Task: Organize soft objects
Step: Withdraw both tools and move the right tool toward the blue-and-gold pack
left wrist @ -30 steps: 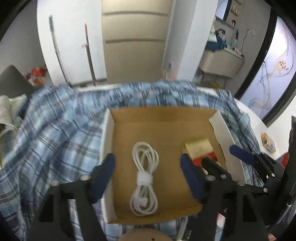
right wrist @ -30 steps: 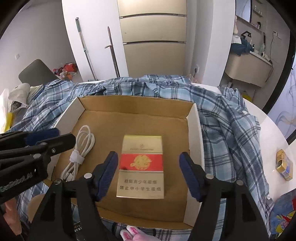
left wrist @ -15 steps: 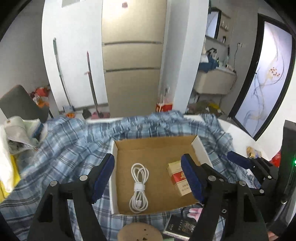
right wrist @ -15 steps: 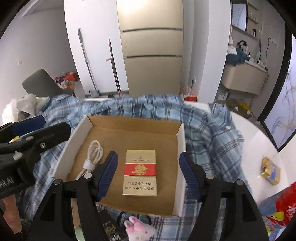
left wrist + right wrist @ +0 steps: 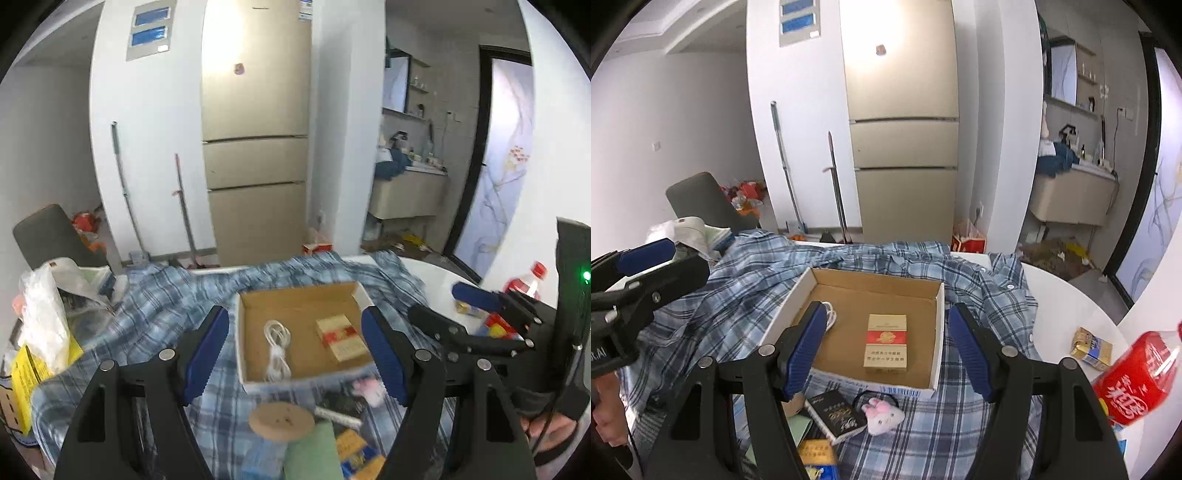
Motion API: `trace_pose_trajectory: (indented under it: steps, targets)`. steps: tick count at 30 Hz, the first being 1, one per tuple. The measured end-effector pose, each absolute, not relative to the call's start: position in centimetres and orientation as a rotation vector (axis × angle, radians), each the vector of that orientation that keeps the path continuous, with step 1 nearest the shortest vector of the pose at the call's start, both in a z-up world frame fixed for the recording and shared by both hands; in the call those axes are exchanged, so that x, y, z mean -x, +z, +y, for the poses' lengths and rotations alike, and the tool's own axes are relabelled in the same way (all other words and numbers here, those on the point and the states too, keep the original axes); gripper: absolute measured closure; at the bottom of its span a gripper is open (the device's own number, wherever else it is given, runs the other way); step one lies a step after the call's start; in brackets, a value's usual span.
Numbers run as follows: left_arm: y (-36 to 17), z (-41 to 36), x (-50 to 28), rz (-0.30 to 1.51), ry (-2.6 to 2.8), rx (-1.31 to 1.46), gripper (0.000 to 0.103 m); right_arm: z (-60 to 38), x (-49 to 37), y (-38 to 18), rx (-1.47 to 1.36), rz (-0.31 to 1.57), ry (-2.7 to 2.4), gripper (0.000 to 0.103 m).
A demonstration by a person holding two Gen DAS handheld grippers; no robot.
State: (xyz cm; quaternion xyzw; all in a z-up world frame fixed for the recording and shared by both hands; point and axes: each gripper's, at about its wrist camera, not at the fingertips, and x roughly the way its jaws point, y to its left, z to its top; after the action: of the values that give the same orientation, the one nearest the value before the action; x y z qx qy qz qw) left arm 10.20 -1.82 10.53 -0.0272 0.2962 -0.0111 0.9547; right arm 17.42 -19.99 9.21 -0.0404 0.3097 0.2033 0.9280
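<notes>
Here, the cardboard box [image 5: 936,332] holds cable [image 5: 276,349] and carton [image 5: 887,345] — the plush bunny [image 5: 882,415] just outside awaits; left gripper [image 5: 295,354] and right gripper [image 5: 888,349] gape wide, empty.

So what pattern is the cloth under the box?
Blue-and-white plaid cloth, clearest in the right wrist view.

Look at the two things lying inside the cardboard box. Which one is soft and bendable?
The coiled white cable, lying in the left part of the cardboard box. It is looped and tied round its middle, whereas the gold-and-red pack beside it is a stiff rectangular carton.
</notes>
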Motion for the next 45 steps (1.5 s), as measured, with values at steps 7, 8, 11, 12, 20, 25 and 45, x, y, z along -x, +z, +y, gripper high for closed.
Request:
trace_pose_trajectory:
  steps: [7, 8, 11, 12, 20, 25, 45]
  targets:
    - [9.0, -2.1, -5.3, 0.504, -0.021, 0.021, 0.013, -20.8, -14.3, 7.7, 0.074, 0.622, 0.441, 0.035]
    - [8.6, -2.0, -4.8, 0.495, -0.019, 0.017, 0.013, -20.7, -14.0, 7.2, 0.087, 0.621, 0.438, 0.035]
    - [7.1, -1.8, -3.6, 0.480, -0.023, 0.011, 0.013, -20.5, -13.3, 5.6, 0.088, 0.652, 0.456, 0.035]
    - [6.6, -1.7, -3.3, 0.480, -0.022, 0.011, 0.013, -20.6, -13.1, 5.1, 0.086, 0.661, 0.458, 0.035]
    - [2.7, -1.1, -2.4, 0.543, -0.032, 0.024, 0.013, -20.4, -12.0, 1.6, 0.118, 0.717, 0.469, 0.035]
    - [1.4, -0.2, -1.7, 0.481, -0.044, 0.050, 0.013, -20.1, -12.0, -0.2, 0.129, 0.753, 0.476, 0.035]
    - [-0.1, 1.7, -1.2, 0.385, 0.004, 0.100, 0.010, -18.2, -12.2, -4.5, 0.198, 0.915, 0.552, 0.035]
